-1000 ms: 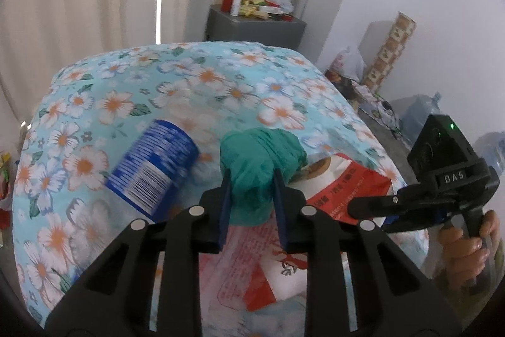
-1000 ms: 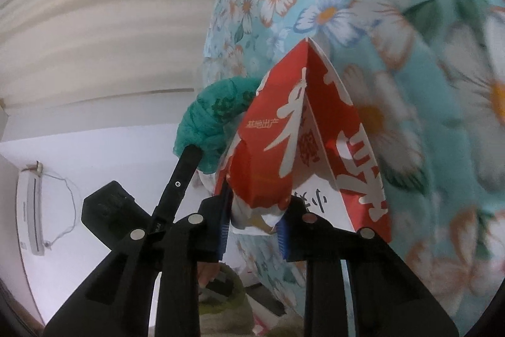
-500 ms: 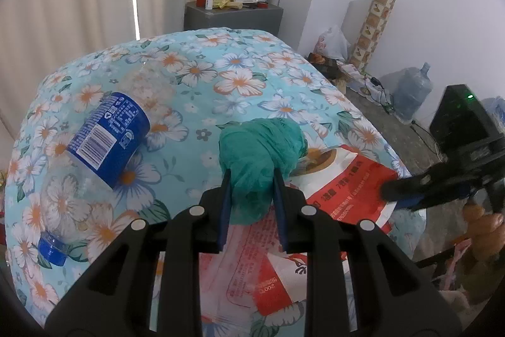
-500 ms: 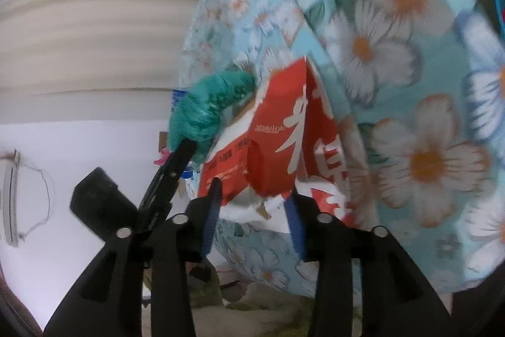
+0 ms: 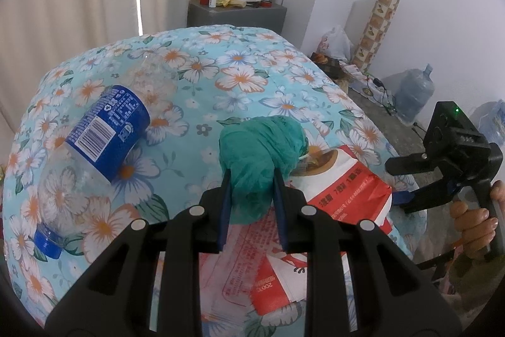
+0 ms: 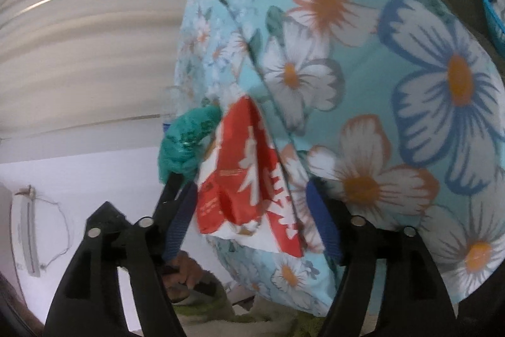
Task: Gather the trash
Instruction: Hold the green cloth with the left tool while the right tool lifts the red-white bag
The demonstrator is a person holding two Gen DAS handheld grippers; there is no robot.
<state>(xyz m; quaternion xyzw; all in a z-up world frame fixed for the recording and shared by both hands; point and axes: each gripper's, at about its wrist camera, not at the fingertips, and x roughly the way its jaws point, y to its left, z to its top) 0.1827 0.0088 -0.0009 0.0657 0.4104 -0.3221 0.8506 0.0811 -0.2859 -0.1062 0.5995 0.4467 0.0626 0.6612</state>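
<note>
Two hand-held grippers in view. Left hand-held gripper clamped on one crumpled green bag, pads pressing both its sides, the wad resting on the red wrappers near the edge of the floral bedspread. Right hand-held gripper with jaws opening, blue pads standing clear on either side of one red and white snack packet; packet between the pads but not pressed, lying at the edge of the bedspread. Same packet seen from the left wrist just right of the green bag, long axis running from the bag toward the right gripper's fingertips.

One clear plastic bottle with a blue label, lying on its side on the bedspread, well left of the bag; long axis diagonal, blue cap toward the lower left, base toward the upper right. One flatter red and white wrapper under the left gripper, partly hidden, direction hard to tell.

One hand on the right gripper's handle. One grey cabinet behind the bed, one water jug on the floor by the wall.
</note>
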